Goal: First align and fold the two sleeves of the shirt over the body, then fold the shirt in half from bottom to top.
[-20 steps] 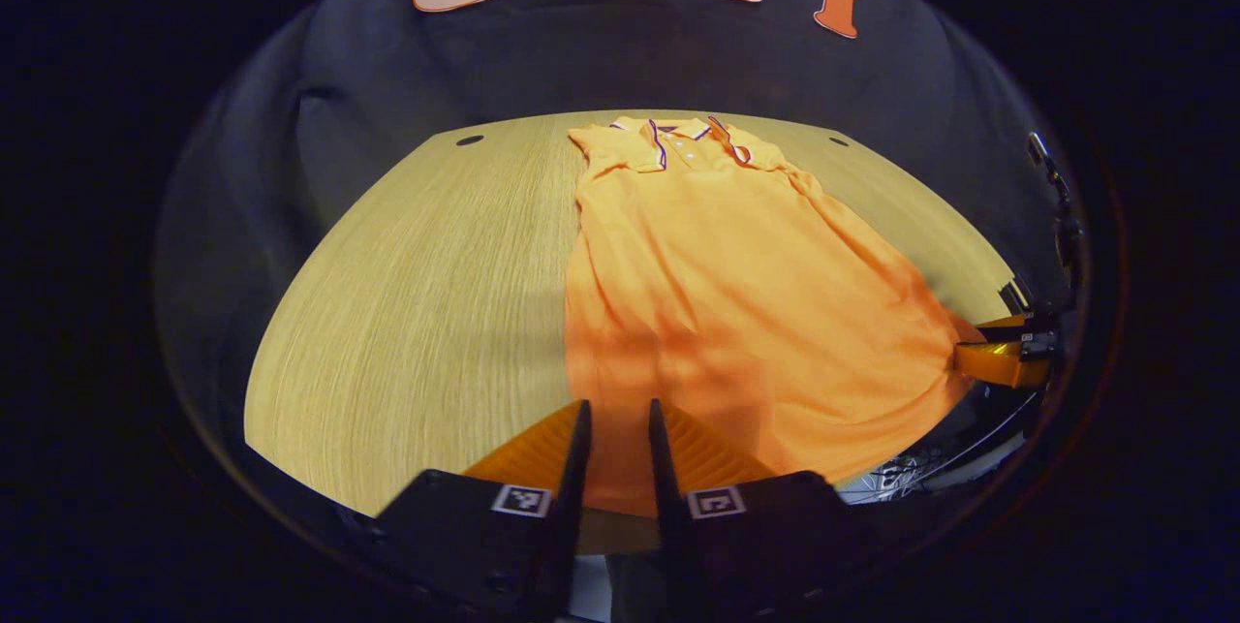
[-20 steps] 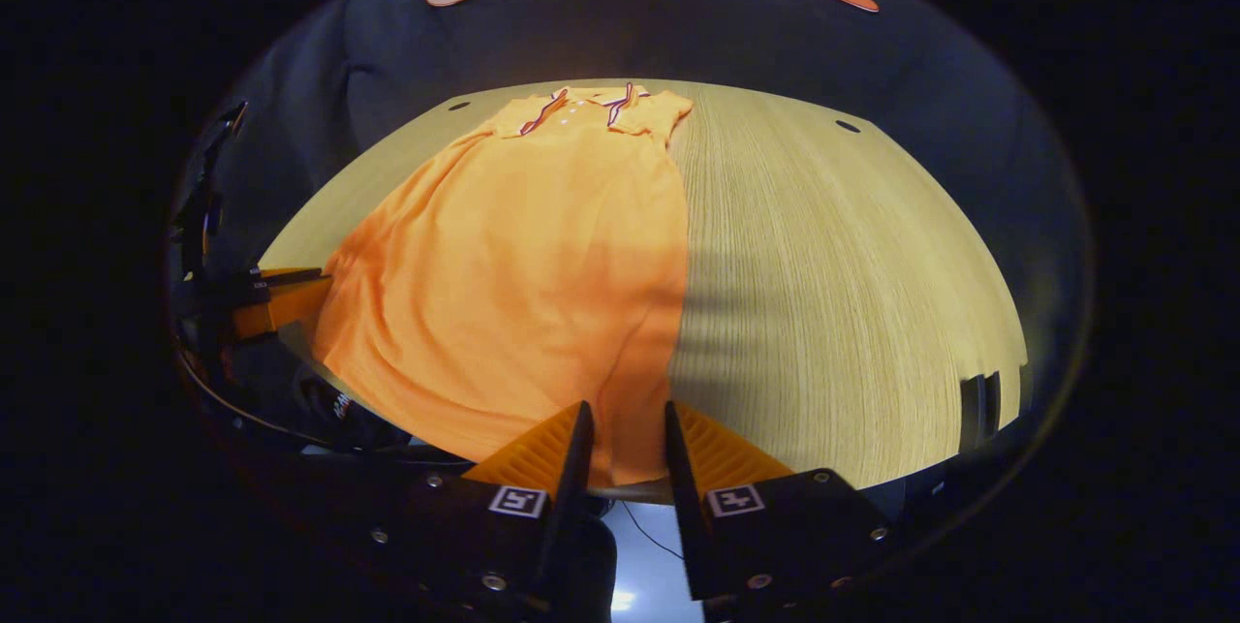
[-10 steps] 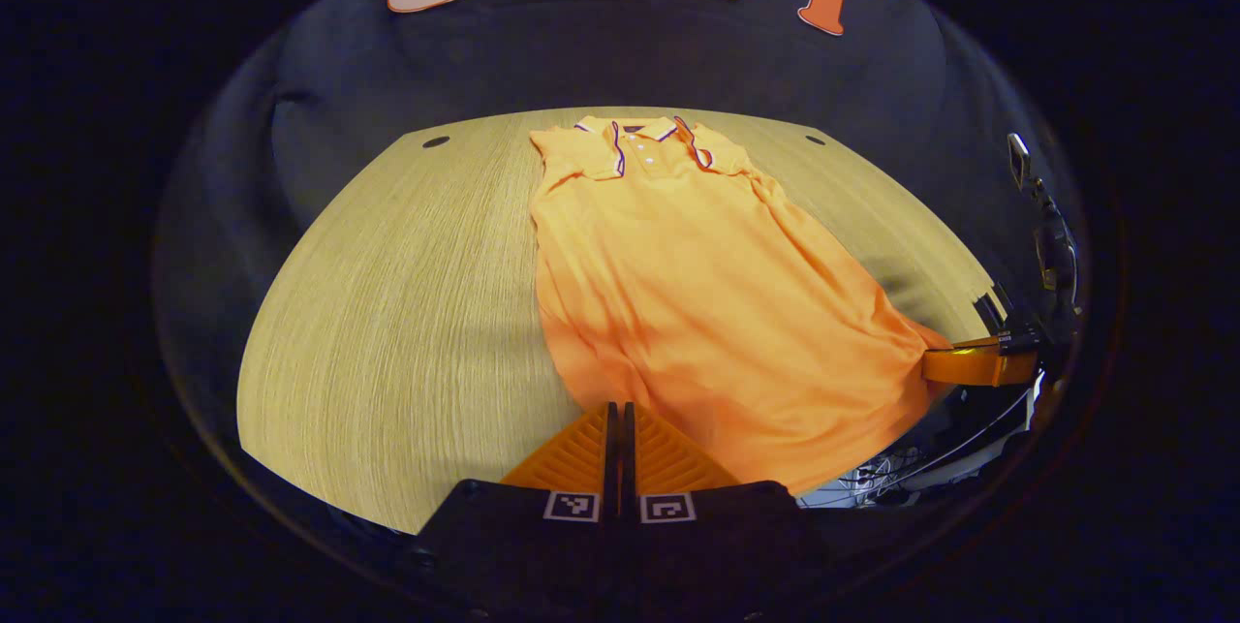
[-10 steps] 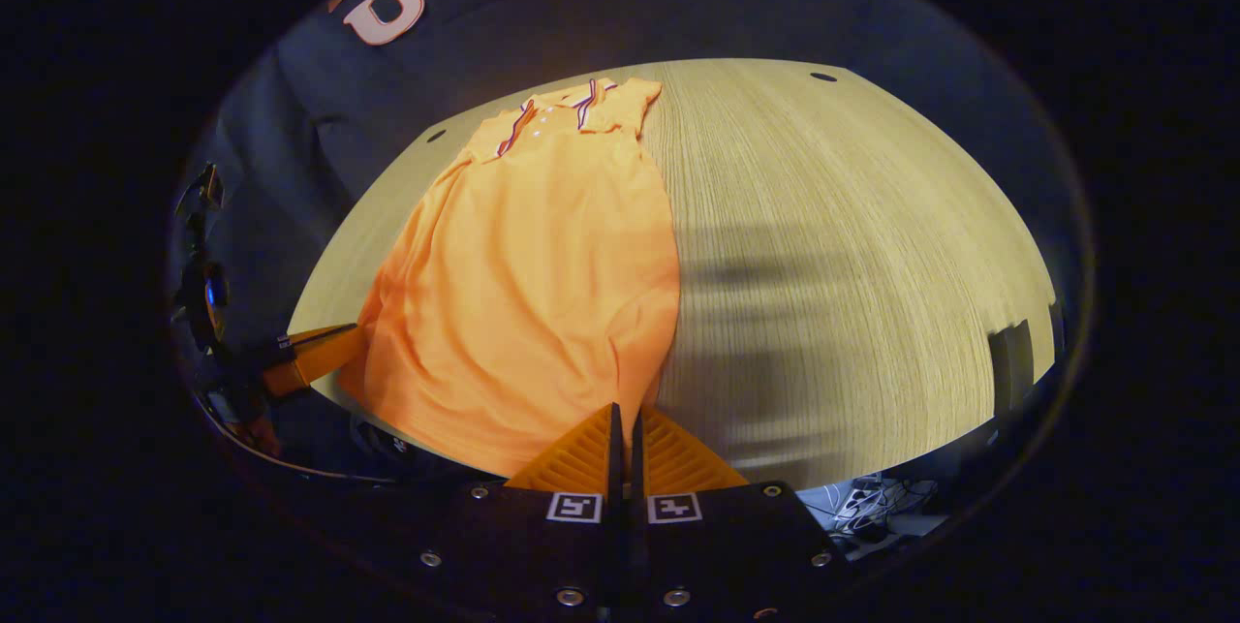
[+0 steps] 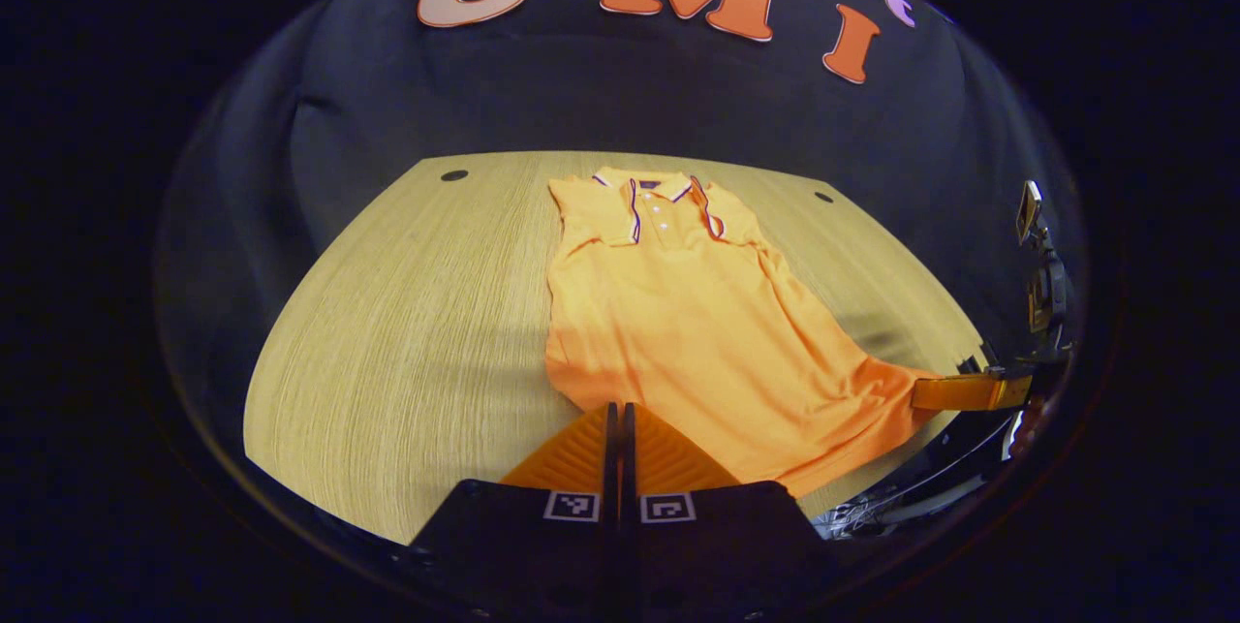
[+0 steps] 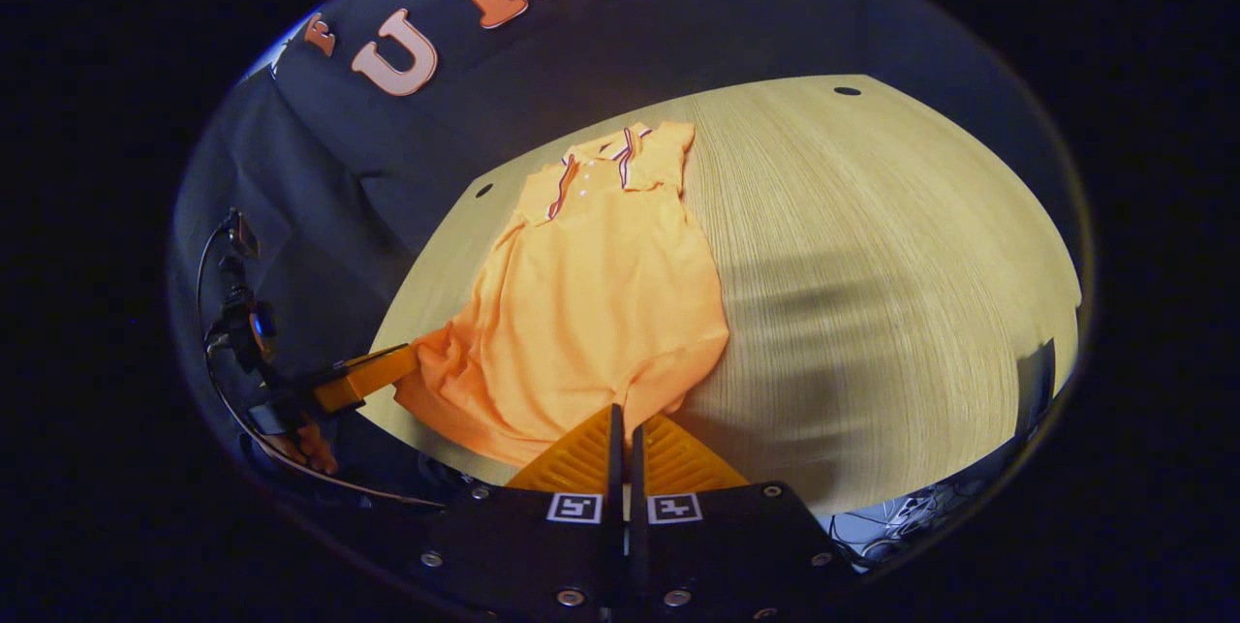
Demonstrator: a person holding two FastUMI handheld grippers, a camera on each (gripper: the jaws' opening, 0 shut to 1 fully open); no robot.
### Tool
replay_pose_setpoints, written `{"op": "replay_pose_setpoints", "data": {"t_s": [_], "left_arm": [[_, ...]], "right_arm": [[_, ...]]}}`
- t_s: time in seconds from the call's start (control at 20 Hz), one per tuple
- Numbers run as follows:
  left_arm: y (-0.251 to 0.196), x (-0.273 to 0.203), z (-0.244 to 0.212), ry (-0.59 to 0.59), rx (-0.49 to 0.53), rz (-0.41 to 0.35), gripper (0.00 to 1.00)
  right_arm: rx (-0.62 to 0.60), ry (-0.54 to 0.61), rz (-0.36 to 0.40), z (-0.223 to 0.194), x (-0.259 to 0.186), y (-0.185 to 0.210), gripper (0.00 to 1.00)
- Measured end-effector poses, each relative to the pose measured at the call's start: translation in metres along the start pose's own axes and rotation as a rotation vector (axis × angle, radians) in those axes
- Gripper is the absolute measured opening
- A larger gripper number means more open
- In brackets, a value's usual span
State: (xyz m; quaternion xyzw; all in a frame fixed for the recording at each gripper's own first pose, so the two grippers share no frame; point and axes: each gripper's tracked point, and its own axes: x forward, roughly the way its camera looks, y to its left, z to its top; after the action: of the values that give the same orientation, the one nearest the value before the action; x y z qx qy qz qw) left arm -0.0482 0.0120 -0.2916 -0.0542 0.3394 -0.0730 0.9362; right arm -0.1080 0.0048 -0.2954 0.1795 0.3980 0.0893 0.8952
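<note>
An orange polo shirt lies on the wooden table, collar at the far side, sleeves folded in over the body. My left gripper is shut on the shirt's bottom-left hem corner, which is raised off the table. My right gripper is shut on the bottom-right hem corner, also lifted. In the left gripper view the right gripper appears at the far right, pinching the hem. In the right gripper view the left gripper appears at the left, holding the other corner.
The black cloth wall stands behind the table. Small dark holes mark the tabletop near the back corners. Bare wood spreads to the shirt's left in the left gripper view and to its right in the right gripper view.
Both grippers went from open to shut on the hem corners. They have since lifted the hem and carried it toward the collar, so the shirt's lower part bunches and looks shorter.
</note>
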Motion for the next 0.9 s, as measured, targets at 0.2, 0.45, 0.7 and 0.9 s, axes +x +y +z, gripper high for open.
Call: {"op": "replay_pose_setpoints", "data": {"t_s": [0.2,0.45,0.7,0.9], "left_arm": [[-0.002,-0.003,0.022,-0.039,-0.008,-0.001,0.01],[0.003,-0.002,0.046,-0.071,0.0,0.006,0.01],[0.008,0.011,0.078,-0.092,-0.009,-0.014,0.01],[0.011,0.033,0.105,-0.094,0.008,-0.045,0.01]], "right_arm": [[-0.009,-0.033,0.017,0.015,-0.002,0.003,0.03],[0.009,-0.069,0.028,0.034,-0.009,0.004,0.03],[0.002,-0.107,0.03,0.061,-0.01,0.008,0.03],[0.018,-0.13,0.009,0.101,0.01,0.016,0.03]]}}
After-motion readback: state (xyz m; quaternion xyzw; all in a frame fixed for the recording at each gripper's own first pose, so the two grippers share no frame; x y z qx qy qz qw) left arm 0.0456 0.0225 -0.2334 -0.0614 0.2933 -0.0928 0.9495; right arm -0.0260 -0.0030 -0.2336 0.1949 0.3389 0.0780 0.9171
